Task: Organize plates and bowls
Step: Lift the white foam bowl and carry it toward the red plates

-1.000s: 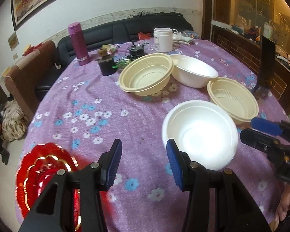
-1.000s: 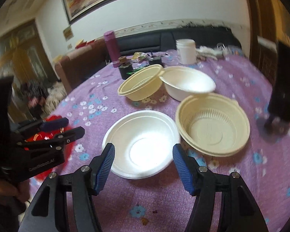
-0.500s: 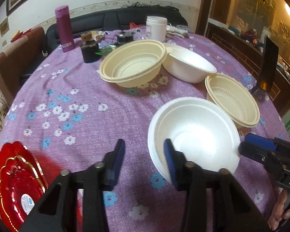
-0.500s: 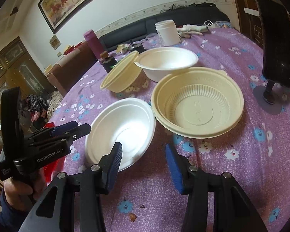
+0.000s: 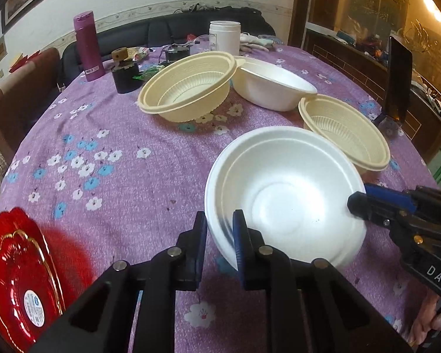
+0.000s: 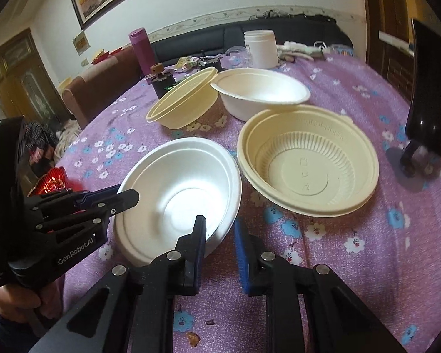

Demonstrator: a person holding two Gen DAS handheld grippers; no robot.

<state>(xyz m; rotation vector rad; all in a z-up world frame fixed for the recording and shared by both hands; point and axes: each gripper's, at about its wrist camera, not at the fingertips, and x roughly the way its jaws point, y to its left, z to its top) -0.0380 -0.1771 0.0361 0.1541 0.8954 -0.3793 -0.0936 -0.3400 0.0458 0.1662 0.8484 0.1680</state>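
A white foam bowl (image 5: 285,200) (image 6: 185,188) sits upright on the purple flowered tablecloth. My left gripper (image 5: 219,235) is shut on its near-left rim, one pad inside and one outside. It shows in the right wrist view as the left gripper (image 6: 129,197). My right gripper (image 6: 219,235) straddles the opposite rim, its jaws closing with the rim pinched between the pads. It appears in the left wrist view as the right gripper (image 5: 357,198). A cream ribbed bowl (image 5: 347,135) (image 6: 305,164) stands just beside the white one.
Farther back a second cream bowl (image 5: 188,88) leans against another white bowl (image 5: 273,85). Red plates (image 5: 17,279) lie at the near left table edge. A purple flask (image 5: 86,47), white jar (image 5: 224,36) and dark pot (image 5: 125,75) stand behind. A phone on a stand (image 6: 429,88) is right.
Both grippers went from wide open to closed on the near white bowl's rim. The left one came down and in toward the bowl.
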